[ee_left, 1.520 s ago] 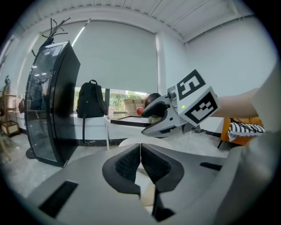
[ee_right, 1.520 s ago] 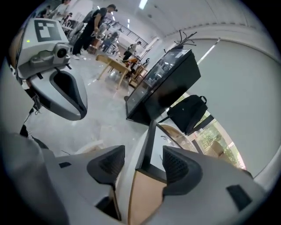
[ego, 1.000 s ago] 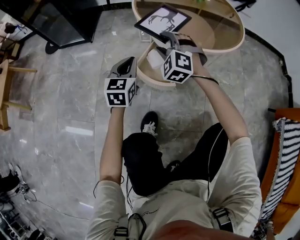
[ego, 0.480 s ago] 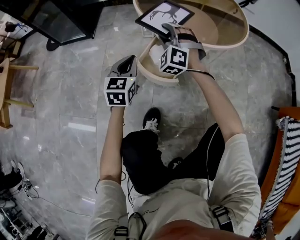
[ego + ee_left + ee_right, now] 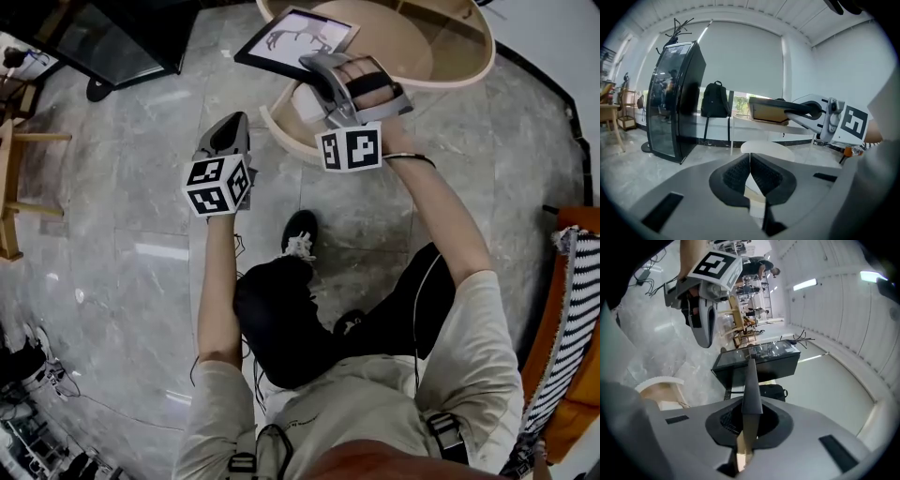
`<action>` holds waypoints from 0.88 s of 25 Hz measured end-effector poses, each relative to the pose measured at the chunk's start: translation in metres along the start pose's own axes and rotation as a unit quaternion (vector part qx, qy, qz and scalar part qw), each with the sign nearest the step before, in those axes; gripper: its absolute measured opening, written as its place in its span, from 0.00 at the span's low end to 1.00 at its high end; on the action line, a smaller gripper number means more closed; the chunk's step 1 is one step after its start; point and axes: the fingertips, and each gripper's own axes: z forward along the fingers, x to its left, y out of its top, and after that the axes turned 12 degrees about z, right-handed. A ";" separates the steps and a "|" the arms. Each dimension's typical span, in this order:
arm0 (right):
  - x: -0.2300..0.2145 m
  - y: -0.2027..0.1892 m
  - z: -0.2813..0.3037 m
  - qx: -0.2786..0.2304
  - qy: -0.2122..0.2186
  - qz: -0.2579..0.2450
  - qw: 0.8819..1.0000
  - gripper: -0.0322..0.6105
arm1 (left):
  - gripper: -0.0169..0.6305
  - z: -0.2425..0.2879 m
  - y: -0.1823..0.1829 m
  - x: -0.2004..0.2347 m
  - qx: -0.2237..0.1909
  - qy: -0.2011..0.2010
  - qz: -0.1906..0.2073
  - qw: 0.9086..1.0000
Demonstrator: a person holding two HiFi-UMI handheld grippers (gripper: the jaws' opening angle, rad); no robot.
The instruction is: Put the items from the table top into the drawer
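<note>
A black-framed picture [image 5: 295,42] of a dark animal hangs tilted over the near edge of the round wooden table [image 5: 450,56]. My right gripper [image 5: 314,64] has just been closing and is shut on the picture's near edge. In the right gripper view the picture [image 5: 751,380] shows edge-on as a thin strip between the pads. The curved drawer [image 5: 277,131] stands open under the table with a white item [image 5: 307,101] inside. My left gripper [image 5: 232,120] hovers left of the drawer, shut [image 5: 750,176] and holding nothing.
A black glass cabinet [image 5: 103,42] stands at the upper left, with a wooden chair [image 5: 14,187] at the left edge. A striped cushion [image 5: 572,319] lies on an orange seat at the right. The person's legs and shoe [image 5: 298,246] are below the drawer.
The right gripper closed on the picture and raised it off the table top, tilting it leftward. The left gripper drifted a little to the left.
</note>
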 end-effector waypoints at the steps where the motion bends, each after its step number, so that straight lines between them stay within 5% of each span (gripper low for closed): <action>1: 0.001 0.007 -0.002 -0.012 -0.004 0.000 1.000 0.11 | 0.06 -0.002 -0.001 0.000 0.000 0.002 -0.003 1.000; 9: 0.015 0.060 -0.005 -0.091 -0.010 0.004 0.996 0.11 | 0.06 -0.018 -0.006 0.012 -0.007 0.033 -0.022 0.999; 15: 0.054 0.094 -0.007 -0.147 0.040 0.036 0.988 0.11 | 0.06 -0.029 -0.024 0.023 0.001 0.050 -0.037 0.998; 22: 0.108 0.079 -0.006 -0.147 0.061 0.081 0.984 0.11 | 0.06 -0.019 -0.068 0.022 0.015 0.061 -0.036 0.997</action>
